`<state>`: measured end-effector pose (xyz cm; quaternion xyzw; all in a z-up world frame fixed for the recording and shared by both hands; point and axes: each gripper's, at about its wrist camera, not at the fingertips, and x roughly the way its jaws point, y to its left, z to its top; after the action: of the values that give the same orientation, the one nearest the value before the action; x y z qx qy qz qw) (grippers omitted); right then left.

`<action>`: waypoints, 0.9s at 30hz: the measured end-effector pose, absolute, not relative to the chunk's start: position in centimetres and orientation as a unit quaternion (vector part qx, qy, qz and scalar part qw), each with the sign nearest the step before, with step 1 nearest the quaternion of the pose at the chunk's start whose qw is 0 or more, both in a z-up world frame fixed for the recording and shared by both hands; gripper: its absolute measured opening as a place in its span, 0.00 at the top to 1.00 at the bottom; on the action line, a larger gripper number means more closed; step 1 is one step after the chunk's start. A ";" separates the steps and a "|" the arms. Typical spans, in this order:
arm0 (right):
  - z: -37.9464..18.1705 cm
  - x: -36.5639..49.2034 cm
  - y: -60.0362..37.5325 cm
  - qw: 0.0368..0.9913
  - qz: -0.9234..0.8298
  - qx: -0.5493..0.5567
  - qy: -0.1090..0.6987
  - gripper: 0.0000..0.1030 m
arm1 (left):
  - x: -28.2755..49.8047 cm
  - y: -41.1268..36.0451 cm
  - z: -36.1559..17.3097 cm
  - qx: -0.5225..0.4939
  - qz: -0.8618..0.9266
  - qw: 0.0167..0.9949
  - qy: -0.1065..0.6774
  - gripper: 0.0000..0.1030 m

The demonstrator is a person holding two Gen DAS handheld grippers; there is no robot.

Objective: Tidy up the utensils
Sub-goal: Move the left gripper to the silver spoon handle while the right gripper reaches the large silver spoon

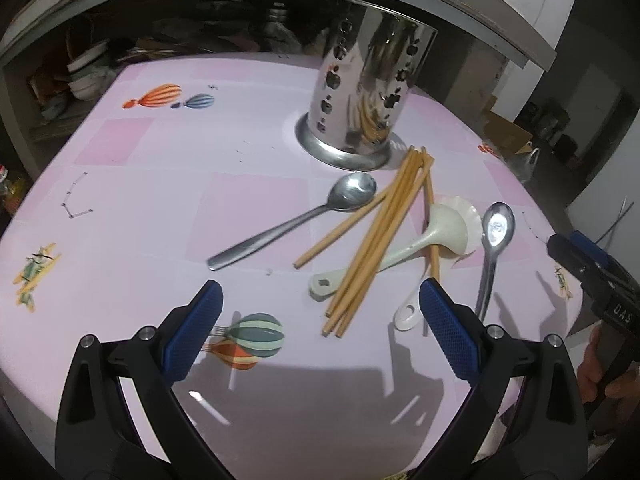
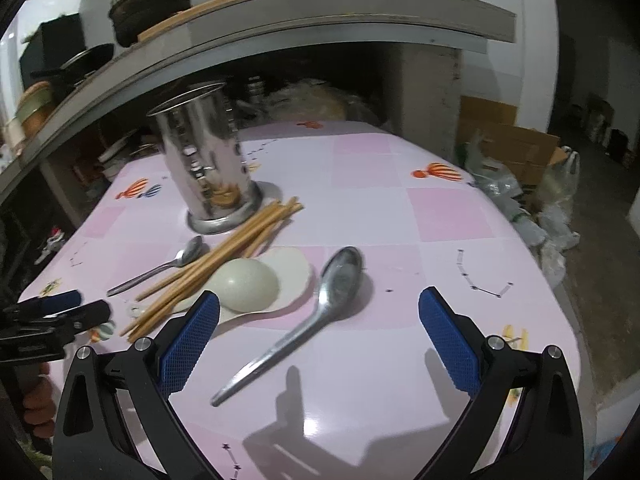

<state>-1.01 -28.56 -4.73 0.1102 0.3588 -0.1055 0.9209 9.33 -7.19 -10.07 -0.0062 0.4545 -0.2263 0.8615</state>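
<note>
A perforated steel utensil holder (image 1: 366, 88) (image 2: 206, 156) stands upright on the pink table (image 1: 160, 200). In front of it lie several wooden chopsticks (image 1: 376, 240) (image 2: 224, 258), two white ladles (image 1: 440, 232) (image 2: 250, 282), a steel spoon (image 1: 296, 220) (image 2: 160, 268) on the left and another steel spoon (image 1: 494, 248) (image 2: 312, 316) on the right. My left gripper (image 1: 320, 312) is open, low over the table just short of the chopstick ends. My right gripper (image 2: 319, 320) is open above the right spoon's handle. Both hold nothing.
A dark shelf alcove with bowls and bottles (image 1: 88, 72) runs behind the table under a counter (image 2: 280, 12) carrying pots. Cardboard boxes and plastic bags (image 2: 520, 176) sit on the floor past the table's right edge. A hand (image 1: 600, 364) holds the other gripper.
</note>
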 end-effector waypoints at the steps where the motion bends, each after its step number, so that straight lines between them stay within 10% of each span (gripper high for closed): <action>1: -4.8 -0.9 -28.6 0.921 -0.099 0.116 0.358 0.06 | 9.3 -7.2 -10.2 -0.012 -0.229 0.860 0.455 0.08; 18: -9.5 3.1 -37.4 0.865 -0.078 0.283 0.407 0.57 | 11.0 -6.1 -10.4 0.004 -0.219 0.875 0.433 0.09; 27: -10.9 3.8 -38.1 0.852 -0.053 0.309 0.420 0.69 | 17.1 -9.2 -11.1 0.074 -0.268 0.841 0.464 0.47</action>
<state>3.81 -38.11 -10.89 0.3093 0.4196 -0.0532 0.8517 17.05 -9.19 -11.08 0.0736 0.4644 -0.2681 0.8408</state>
